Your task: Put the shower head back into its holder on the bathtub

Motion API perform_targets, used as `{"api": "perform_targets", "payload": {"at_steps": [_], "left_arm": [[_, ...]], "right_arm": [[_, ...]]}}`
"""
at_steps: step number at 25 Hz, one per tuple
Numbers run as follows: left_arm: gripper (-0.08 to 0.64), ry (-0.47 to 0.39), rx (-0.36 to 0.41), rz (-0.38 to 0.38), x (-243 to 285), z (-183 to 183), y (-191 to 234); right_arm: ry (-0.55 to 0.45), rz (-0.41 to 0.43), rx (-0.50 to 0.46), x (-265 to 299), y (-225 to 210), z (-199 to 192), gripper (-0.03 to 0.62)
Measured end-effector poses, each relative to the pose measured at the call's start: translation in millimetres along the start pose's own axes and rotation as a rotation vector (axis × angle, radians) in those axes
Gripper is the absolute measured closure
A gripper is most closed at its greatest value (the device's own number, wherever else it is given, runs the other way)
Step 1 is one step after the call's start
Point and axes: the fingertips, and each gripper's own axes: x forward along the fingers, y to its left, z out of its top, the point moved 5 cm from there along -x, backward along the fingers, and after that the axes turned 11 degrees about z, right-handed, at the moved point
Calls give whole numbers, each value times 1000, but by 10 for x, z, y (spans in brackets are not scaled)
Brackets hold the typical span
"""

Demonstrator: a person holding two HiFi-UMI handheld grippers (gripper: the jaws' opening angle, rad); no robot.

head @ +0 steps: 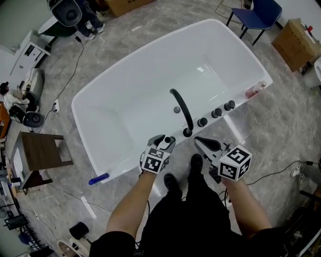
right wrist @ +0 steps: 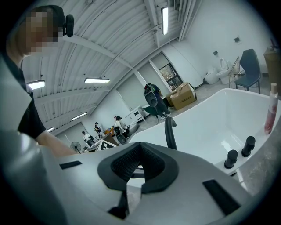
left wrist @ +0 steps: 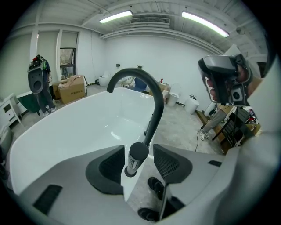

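The white bathtub [head: 80, 108] fills the middle of the head view, with a black curved spout [head: 181, 108] on its near rim. The shower head [left wrist: 137, 156], black-topped with a ribbed chrome stem, stands upright in its black holder on that rim. My left gripper [left wrist: 139, 166] is open. Its pads sit on either side of the shower head and do not touch it. In the head view the left gripper [head: 165, 140] hangs over the shower head [head: 170, 139]. My right gripper [head: 199, 141] hovers just right of the spout [right wrist: 169, 134]. The right gripper [right wrist: 139, 147] is shut on nothing.
Black knobs [head: 216, 113] line the rim to the spout's right, and a pink bottle [head: 253, 91] stands at the tub's corner. Around the tub are a brown stool [head: 42, 153], a blue chair [head: 258, 15], a cardboard box [head: 296, 42] and floor cables. My shoes [head: 170, 180] stand against the tub.
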Motion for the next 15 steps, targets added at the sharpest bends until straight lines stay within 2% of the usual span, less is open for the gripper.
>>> {"api": "perform_targets", "payload": {"at_steps": [10,15], "left_arm": [[341,-95,-61,-18,-335,117,86],[369,-229,-149,4,-742,136,234]], "right_arm": [[11,21,-60,198,286,123,575],[19,20,-100,323,561,101,575]]}}
